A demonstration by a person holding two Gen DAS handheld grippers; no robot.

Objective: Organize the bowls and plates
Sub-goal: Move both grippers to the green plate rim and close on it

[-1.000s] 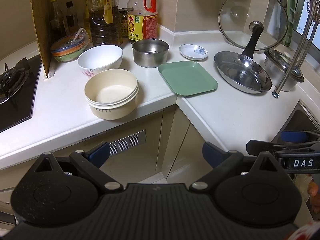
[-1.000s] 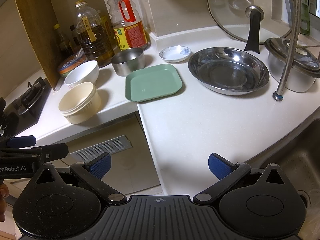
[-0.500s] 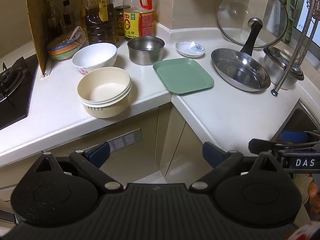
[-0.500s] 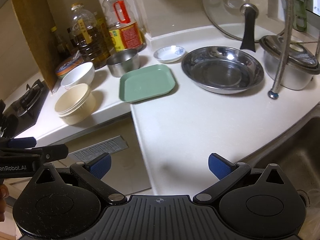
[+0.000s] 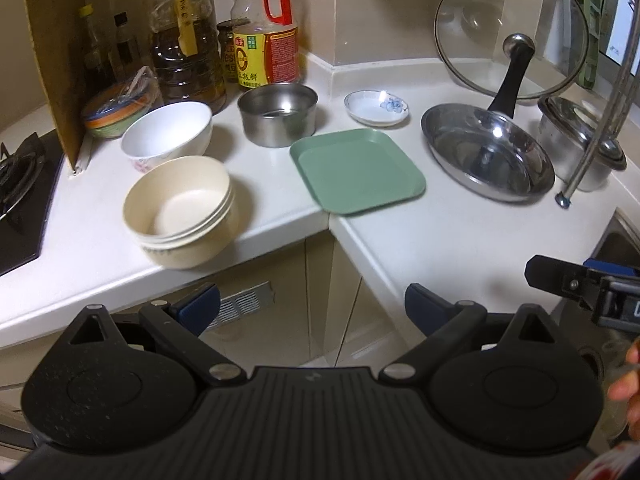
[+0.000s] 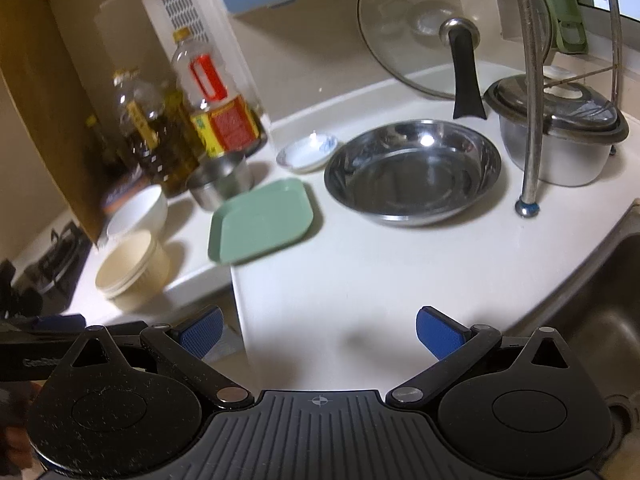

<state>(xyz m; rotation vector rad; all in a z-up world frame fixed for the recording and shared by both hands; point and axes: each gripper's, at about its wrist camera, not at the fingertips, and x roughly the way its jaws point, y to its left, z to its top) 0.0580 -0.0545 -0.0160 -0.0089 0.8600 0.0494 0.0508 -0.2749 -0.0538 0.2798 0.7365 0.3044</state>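
Note:
On the white corner counter stand stacked cream bowls, a white bowl, a steel pot, a small white saucer, a green square plate and a wide steel bowl. My left gripper is open and empty, in front of the counter edge below the green plate. My right gripper is open and empty above the counter's near part, with the green plate and steel bowl ahead. The cream bowls lie far left.
Oil bottles and a red-labelled bottle stand at the back wall. A glass lid leans behind the steel bowl. A lidded steel pot and a rack leg stand right. Sink at right, gas hob at left.
Both grippers have moved forward toward the counter, so the dishes look closer. The right wrist view has tilted up and is blurred at the left. Nothing on the counter has moved.

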